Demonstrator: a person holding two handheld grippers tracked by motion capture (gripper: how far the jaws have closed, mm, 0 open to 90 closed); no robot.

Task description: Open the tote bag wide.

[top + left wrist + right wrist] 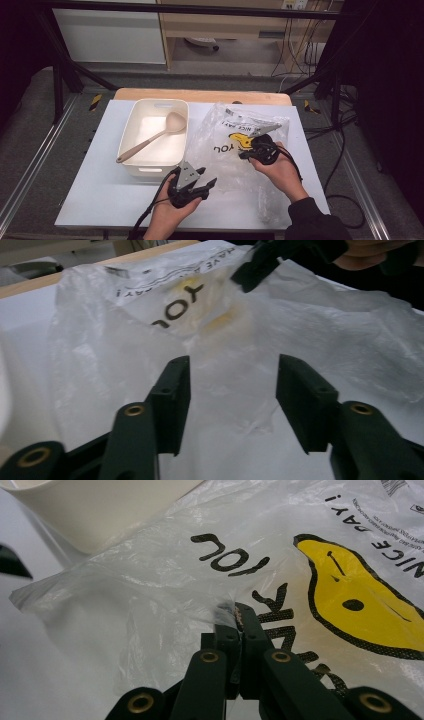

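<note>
Two grippers are at work on one clear plastic bag (235, 150), which lies flat on the white table (100, 195), just right of the cream tub (131, 170). A ladle (150, 140) rests inside the tub.

Right gripper (250, 152): jaws clenched on a fold of the bag's film; in the right gripper view the pinch (239, 617) sits next to the black lettering and the yellow face print (365, 605). Bag is thus held near its middle, top layer apparently lifted a little.

Left gripper (209, 184): at the bag's near-left edge, pointed toward the far right across the film. Jaws stand partly apart; in the left gripper view the film lies between and beyond them, pads not pressing on it. Not grasping yet.

Key relation: the bag lies straight ahead of the left gripper (232, 400), its long axis running from the near edge to the far edge of the table. Left hand is the nearer one to the free near-left edge, so a 2nd grip there is judged the likely next move.

Bag appearance: thin, crinkled, see-through, approx. flat, no contents discernible.
</note>
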